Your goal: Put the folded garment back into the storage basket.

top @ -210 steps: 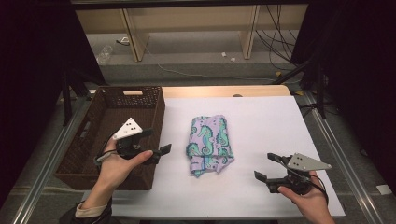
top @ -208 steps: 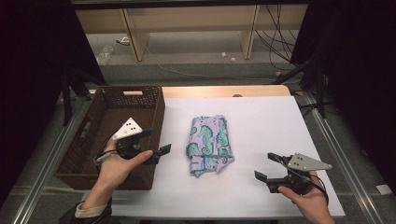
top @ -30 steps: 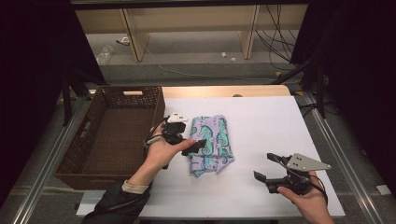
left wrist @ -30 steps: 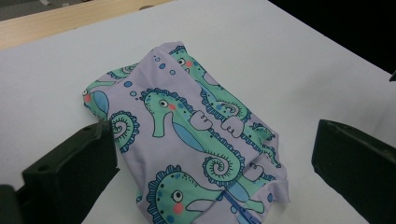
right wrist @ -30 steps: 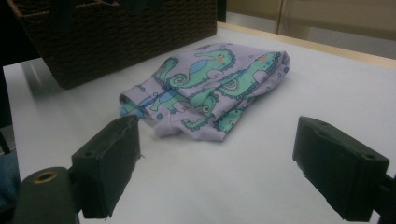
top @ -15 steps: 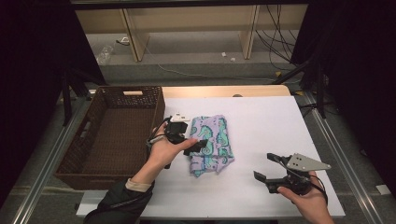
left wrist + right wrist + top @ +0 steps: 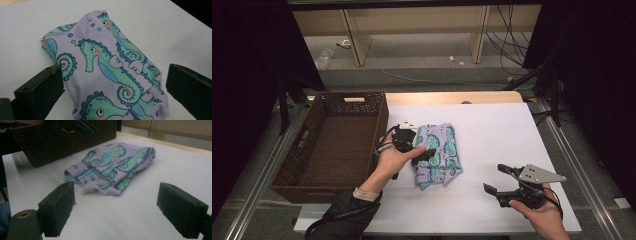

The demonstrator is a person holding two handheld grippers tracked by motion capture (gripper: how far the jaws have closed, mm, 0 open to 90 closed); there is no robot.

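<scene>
A folded lilac cloth [image 7: 445, 144] printed with teal seahorses lies mid-table. My left gripper [image 7: 418, 153] hovers over the cloth's left edge, tilted down at it. In the left gripper view its jaws stand wide apart, and my left gripper [image 7: 114, 76] is open with the cloth [image 7: 110, 67] below and between them; whether they touch the fabric I cannot tell. My right gripper [image 7: 497, 178] rests low near the table's front right, open and holding nothing. From the right gripper view, my right gripper [image 7: 120, 203] faces the cloth [image 7: 113, 166] across bare white tabletop.
An empty brown wicker basket [image 7: 343, 98] stands on the left of the table, close to the cloth; it shows as a dark wall [image 7: 62, 143] behind the cloth. The white tabletop [image 7: 502, 130] stretches to the right. Metal rails edge both sides.
My left gripper has travelled from beside the basket's front corner to above the cloth's left edge, settling slightly lower in the last second. The right gripper and the cloth stayed put.
</scene>
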